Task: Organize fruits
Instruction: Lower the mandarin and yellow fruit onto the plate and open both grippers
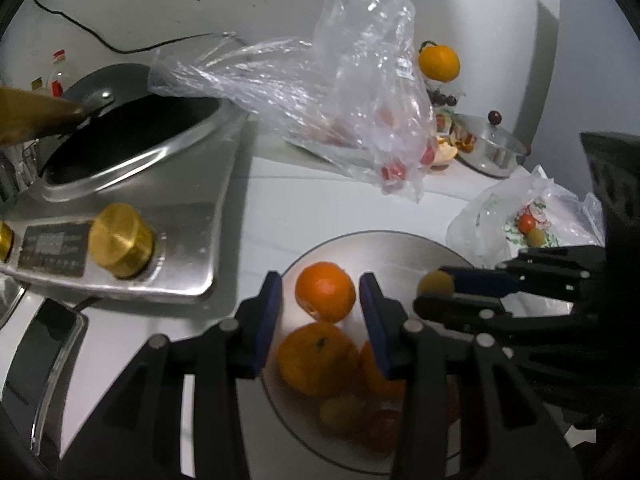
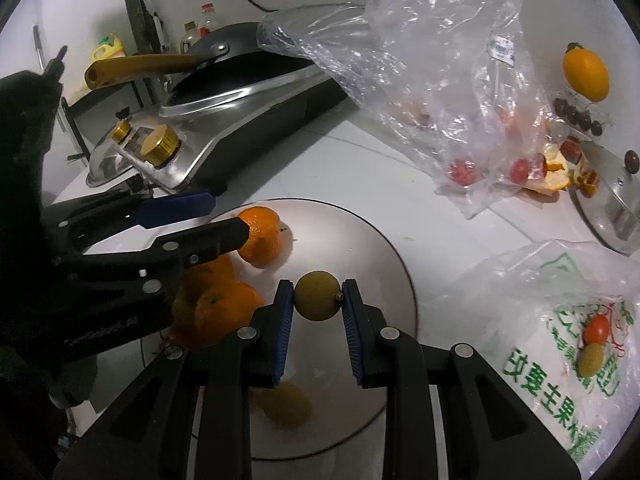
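While the stove [image 1: 132,184] with its wok [image 1: 120,136] sits idle at nine o'clock of the metal plate [image 2: 384,248], the left gripper [image 1: 320,300] hovers with its jaws spread wide around one orange [image 1: 325,291], touching neither side that I can see, so it looks released and empty. More oranges [image 1: 316,364] lie heaped at the plate's near left, likely gathered to keep one kind together. Over the plate's middle the right gripper [image 2: 318,300] is clenched on a small yellow-green fruit [image 2: 317,297], held above the surface, probably to be set down there. At three o'clock a printed bag [image 2: 560,320] shows two more small fruits; at one o'clock a clear bag [image 2: 440,80] slumps open
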Demonstrator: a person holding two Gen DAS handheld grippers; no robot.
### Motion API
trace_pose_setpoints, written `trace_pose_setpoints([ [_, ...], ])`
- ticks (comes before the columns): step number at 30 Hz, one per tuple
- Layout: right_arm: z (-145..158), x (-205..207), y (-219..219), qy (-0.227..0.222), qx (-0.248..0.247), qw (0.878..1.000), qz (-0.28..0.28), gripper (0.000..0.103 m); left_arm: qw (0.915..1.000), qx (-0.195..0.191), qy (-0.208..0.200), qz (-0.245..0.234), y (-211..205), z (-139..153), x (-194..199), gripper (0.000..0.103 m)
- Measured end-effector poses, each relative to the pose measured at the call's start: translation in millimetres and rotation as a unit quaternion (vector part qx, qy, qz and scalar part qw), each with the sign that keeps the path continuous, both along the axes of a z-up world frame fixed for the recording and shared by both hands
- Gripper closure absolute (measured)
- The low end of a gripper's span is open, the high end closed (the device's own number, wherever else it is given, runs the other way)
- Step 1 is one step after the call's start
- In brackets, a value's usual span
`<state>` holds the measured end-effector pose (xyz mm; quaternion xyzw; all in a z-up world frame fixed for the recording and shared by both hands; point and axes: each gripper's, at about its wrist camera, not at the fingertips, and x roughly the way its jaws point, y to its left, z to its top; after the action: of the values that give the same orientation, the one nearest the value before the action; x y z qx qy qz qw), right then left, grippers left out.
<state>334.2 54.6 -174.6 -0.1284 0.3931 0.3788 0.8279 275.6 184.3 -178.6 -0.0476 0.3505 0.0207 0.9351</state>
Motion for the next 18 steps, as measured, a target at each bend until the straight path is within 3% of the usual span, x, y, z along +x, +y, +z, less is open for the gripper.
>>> trace_pose_setpoints([
  [18, -2, 10, 34, 0.035, 0.018, 0.999, 0.014, 0.077, 0.9998, -0.006, -0.008, 0.02, 18, 3, -16, 0.061],
])
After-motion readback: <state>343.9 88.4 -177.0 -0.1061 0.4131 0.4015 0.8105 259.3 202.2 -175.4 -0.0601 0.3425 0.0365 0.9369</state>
